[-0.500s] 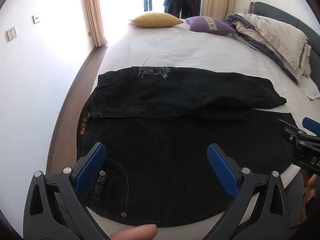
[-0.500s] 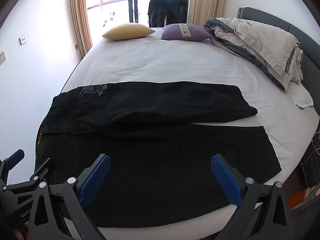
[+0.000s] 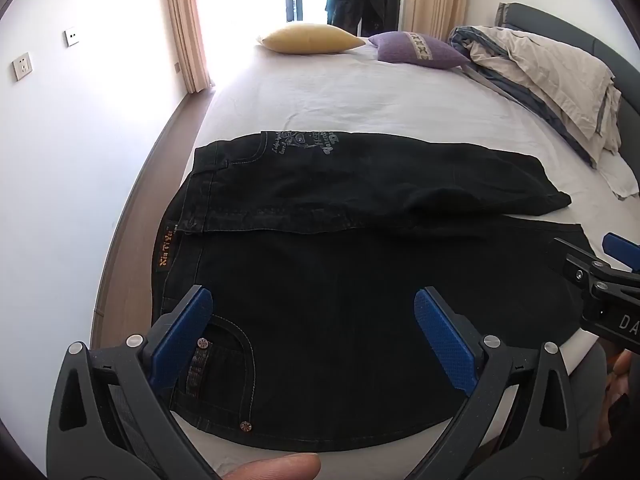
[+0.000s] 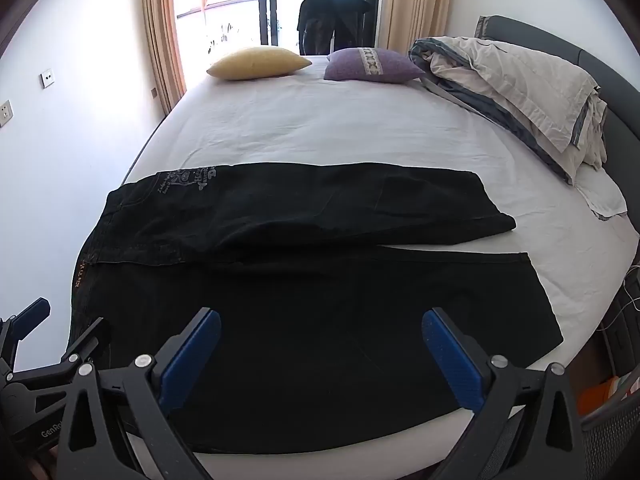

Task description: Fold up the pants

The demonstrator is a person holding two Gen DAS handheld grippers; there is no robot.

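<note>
Black jeans (image 3: 340, 288) lie flat across the near part of the white bed (image 3: 360, 100), waistband to the left, legs running right, the far leg lying partly over the near one. They also show in the right wrist view (image 4: 320, 300). My left gripper (image 3: 314, 320) is open and empty above the near waist and pocket area. My right gripper (image 4: 322, 340) is open and empty above the near leg. The right gripper also shows at the right edge of the left wrist view (image 3: 600, 276); the left one shows at the lower left of the right wrist view (image 4: 40, 344).
A yellow pillow (image 4: 258, 63) and a purple pillow (image 4: 372, 65) lie at the far end of the bed. A crumpled duvet (image 4: 516, 84) is piled along the right side by the dark headboard (image 4: 560, 40). A white wall (image 3: 60, 160) runs along the left.
</note>
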